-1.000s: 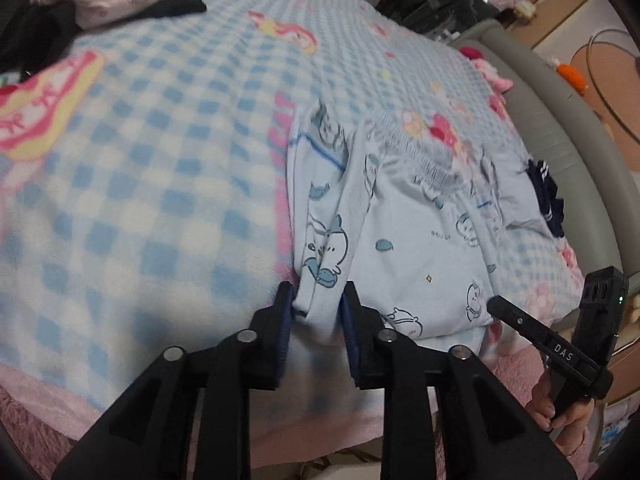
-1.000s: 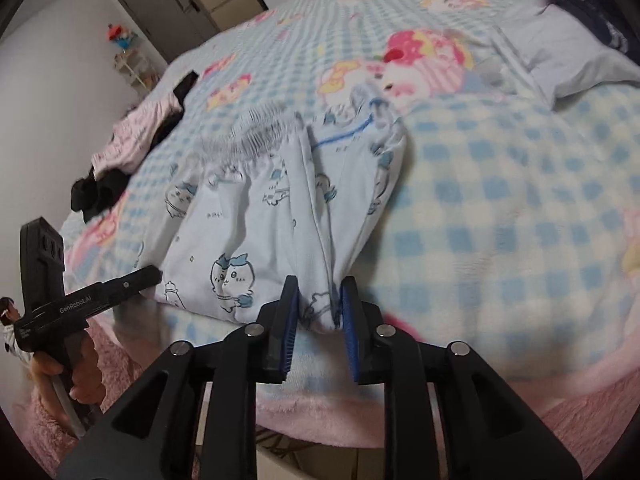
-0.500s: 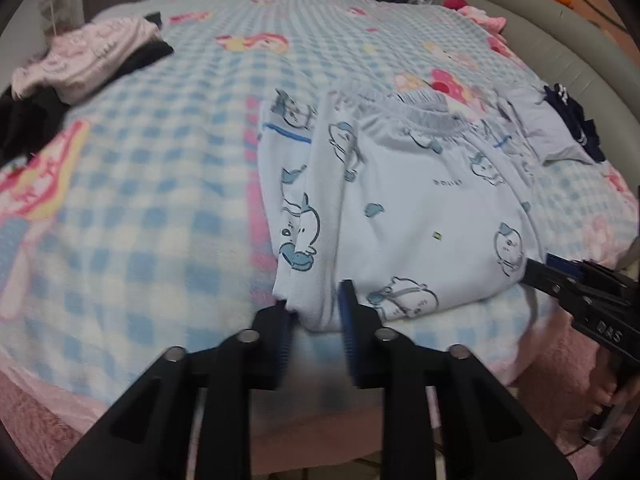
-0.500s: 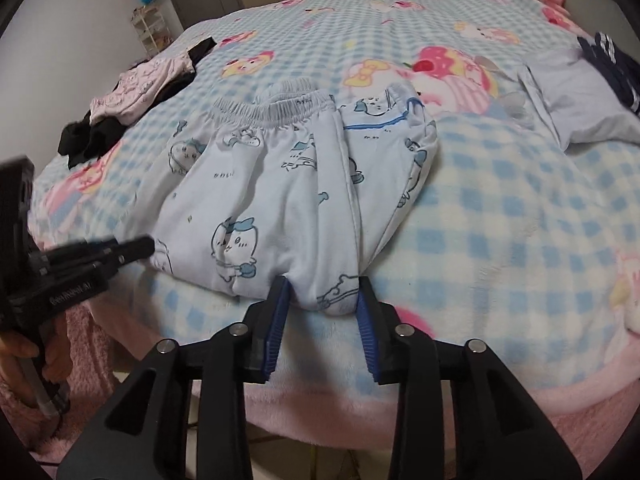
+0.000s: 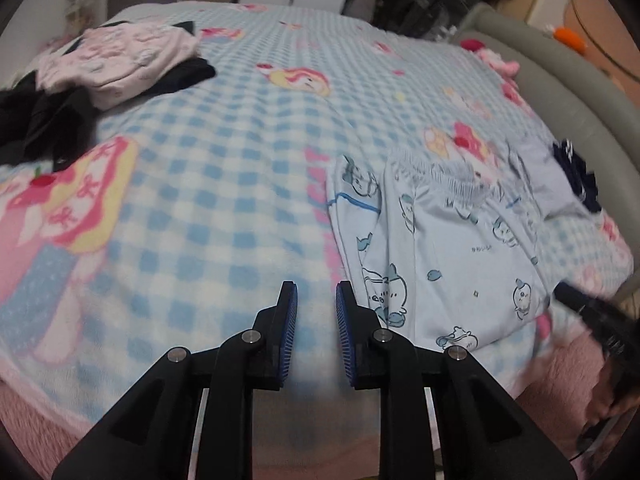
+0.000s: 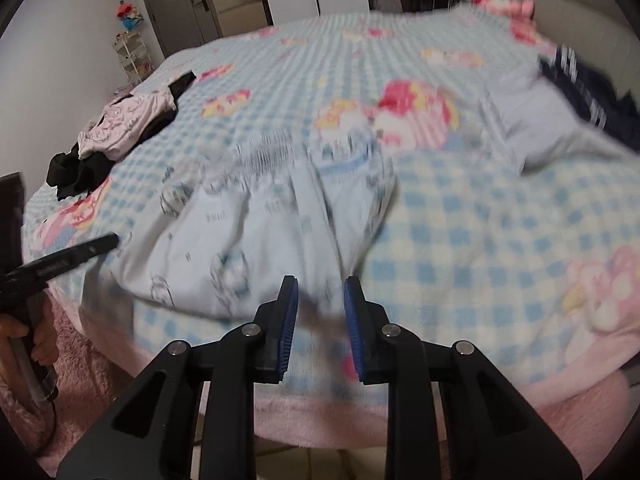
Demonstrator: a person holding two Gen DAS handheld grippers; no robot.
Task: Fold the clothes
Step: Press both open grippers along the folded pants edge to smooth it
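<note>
Light blue pyjama trousers [image 5: 448, 256] with cartoon prints lie folded on the checked blanket [image 5: 224, 184], waistband away from me. My left gripper [image 5: 316, 300] is open and empty, just left of the trousers' near hem. In the right wrist view the trousers [image 6: 264, 236] appear blurred, and my right gripper [image 6: 320, 296] is open and empty at their near right corner. Each gripper shows at the edge of the other's view, held by a hand [image 6: 24, 336].
A pink and black clothes pile [image 5: 100, 72] lies at the far left of the bed. A folded lilac garment [image 6: 536, 120] with a navy one [image 6: 580, 84] sits at the right. A grey padded bed frame [image 5: 560, 76] runs along the right side.
Both grippers were shut on the trousers' near hem a second ago. They have opened, let go and pulled back, the left one shifting left off the cloth.
</note>
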